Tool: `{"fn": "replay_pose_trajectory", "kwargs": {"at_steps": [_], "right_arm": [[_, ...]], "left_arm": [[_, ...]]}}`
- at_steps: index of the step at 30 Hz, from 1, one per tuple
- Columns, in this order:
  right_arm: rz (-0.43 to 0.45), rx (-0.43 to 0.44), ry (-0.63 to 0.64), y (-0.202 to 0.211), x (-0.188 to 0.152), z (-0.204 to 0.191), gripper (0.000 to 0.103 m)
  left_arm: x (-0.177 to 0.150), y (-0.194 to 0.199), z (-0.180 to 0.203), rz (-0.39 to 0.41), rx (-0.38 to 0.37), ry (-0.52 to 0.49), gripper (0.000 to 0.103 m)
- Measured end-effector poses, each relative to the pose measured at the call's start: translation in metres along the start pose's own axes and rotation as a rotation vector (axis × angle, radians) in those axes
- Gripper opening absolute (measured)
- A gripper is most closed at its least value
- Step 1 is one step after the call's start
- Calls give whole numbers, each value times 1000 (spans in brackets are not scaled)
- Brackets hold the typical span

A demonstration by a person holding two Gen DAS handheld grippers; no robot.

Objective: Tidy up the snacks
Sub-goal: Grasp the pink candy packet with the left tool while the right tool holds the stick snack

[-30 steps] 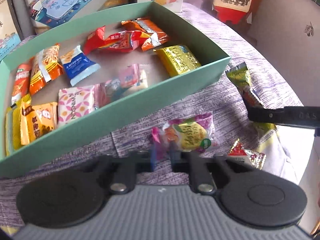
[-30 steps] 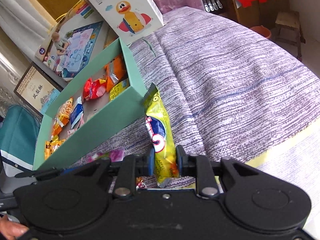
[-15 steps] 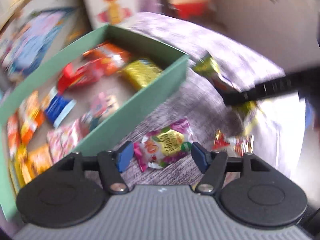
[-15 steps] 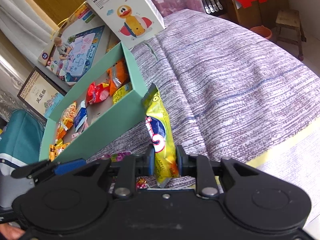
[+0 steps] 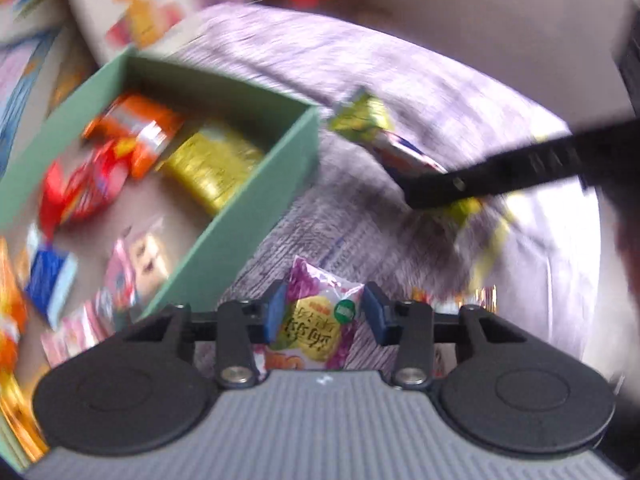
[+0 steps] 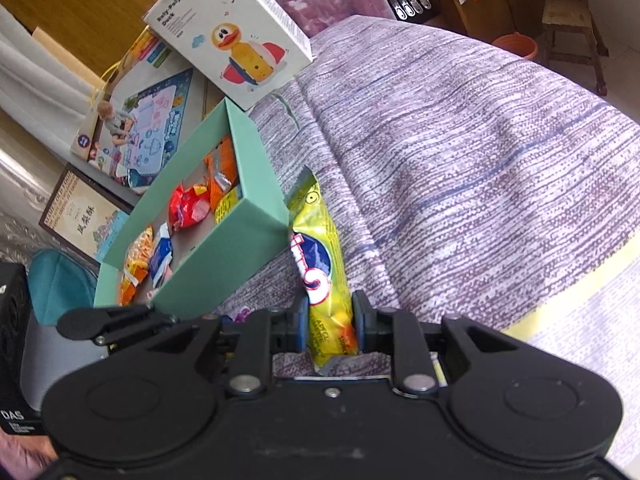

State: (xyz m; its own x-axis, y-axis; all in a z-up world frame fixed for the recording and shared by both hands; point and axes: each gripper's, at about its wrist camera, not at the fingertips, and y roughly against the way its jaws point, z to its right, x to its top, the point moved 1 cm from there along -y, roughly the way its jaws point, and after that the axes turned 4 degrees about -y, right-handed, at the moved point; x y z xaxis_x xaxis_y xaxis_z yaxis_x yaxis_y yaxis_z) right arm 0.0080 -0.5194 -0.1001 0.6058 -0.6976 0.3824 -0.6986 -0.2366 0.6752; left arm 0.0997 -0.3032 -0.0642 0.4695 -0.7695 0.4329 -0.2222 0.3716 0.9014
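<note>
A green box holds several snack packets; it also shows in the right wrist view. My left gripper is open, its blue pads on either side of a purple and yellow snack packet lying on the purple cloth. The left view is blurred. My right gripper is shut on a long yellow snack packet, held just right of the box's near corner. That packet also shows in the left wrist view.
A small red and gold packet lies on the cloth right of my left gripper. A white duck toy box and a play-mat box stand behind the green box. The purple cloth stretches to the right.
My left gripper opened from shut, swung right, and now straddles the purple and yellow packet. My right gripper keeps hold of the yellow packet and has barely shifted.
</note>
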Motion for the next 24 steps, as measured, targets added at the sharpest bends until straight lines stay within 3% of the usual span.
{"fn": "replay_pose_trajectory", "kwargs": {"at_steps": [3,6,9,11,12,13,15,20,24], "right_arm": [[4,10,-9,-2,1,1,22],[4,13,-6,-2,0,0,22],[12,13,-13,-1,-2,0,22],[21,10,-12,-2,-4,-1,22],[24,8,-11,-2,-5,-1,22],[28,6,-8,-2,-6,-1,22],[29,-3,0,-2,-5,-3,22],[33,-19,35,5,-6,-12,22],[63,-14,68,18,-2,-22,22]], "left_arm": [[-5,5,-3,6,25,151,45],[-14,11,-4,-8,-22,109,67],[-21,13,-7,-42,-3,15,68],[-28,11,-7,-38,7,-22,65],[-28,11,-3,-26,12,-49,57],[-28,12,3,-12,-2,-71,41],[-24,14,13,-1,-10,-93,30],[-20,17,20,19,50,19,24],[-24,41,21,82,18,89,24]]}}
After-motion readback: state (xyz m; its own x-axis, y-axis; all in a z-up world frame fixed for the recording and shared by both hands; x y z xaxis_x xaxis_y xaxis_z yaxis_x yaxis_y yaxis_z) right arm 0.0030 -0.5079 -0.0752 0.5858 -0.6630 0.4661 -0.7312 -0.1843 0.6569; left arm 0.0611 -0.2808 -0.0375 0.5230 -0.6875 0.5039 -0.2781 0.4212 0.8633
